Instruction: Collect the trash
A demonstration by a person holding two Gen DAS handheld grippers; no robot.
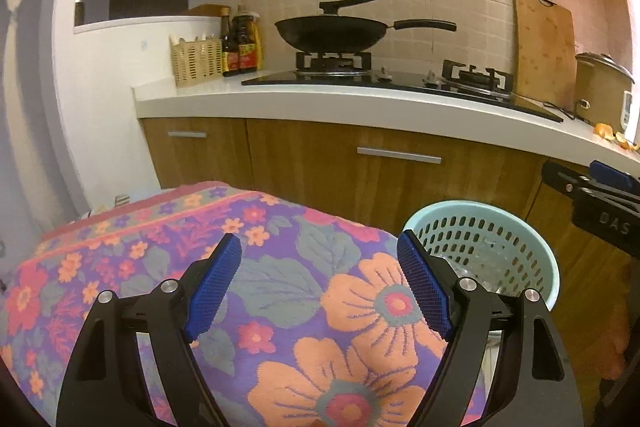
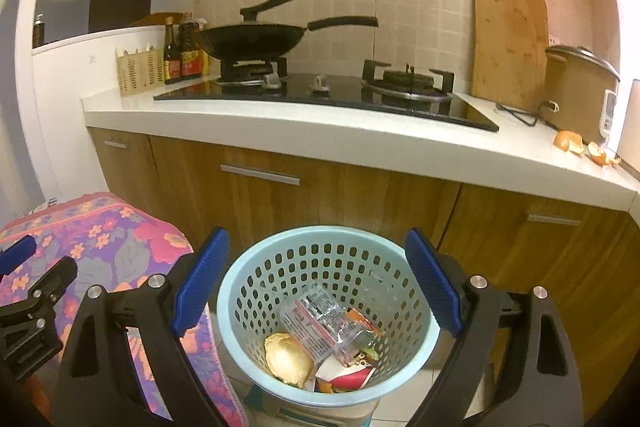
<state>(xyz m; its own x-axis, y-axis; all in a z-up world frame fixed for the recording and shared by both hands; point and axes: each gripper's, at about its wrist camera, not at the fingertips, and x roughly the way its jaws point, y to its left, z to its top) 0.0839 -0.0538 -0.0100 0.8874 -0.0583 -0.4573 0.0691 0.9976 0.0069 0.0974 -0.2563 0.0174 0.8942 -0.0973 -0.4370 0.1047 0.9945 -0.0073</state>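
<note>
Both grippers are held with their blue pads wide apart, and nothing is pinched between them. From the left wrist view, the left gripper (image 1: 319,259) is seen above a cloth with big orange and pink flowers (image 1: 248,259), which fills the space under its fingers. Just past its right pad, the light blue basket (image 1: 520,227) is seen from the side, so only its holed wall and rim can be made out, not what lies inside. At the far right edge of that view, part of the right gripper (image 1: 600,187) is caught.

From the right wrist view, the right gripper (image 2: 318,259) is held right over the same basket (image 2: 256,259), and the inside is shown. A clear plastic wrapper (image 2: 320,319) with red print, a round pale yellow peel (image 2: 286,353) and some bright bits of paper are seen at the bottom. The flowered cloth (image 2: 120,239) is pushed to the left here, and a piece of the left gripper (image 2: 32,291) is seen over it.

Farther out, a white counter (image 2: 280,123) with brown cupboard doors is shown in both views. A black wok (image 2: 252,41) is set on the stove. Orange peels (image 2: 584,145) are left on the counter at the right, near a rice cooker (image 2: 580,83); they are seen whole only from the right wrist, and are nearly cut off in the other view. A wooden board (image 2: 508,43) is leaned against the tiled wall.
</note>
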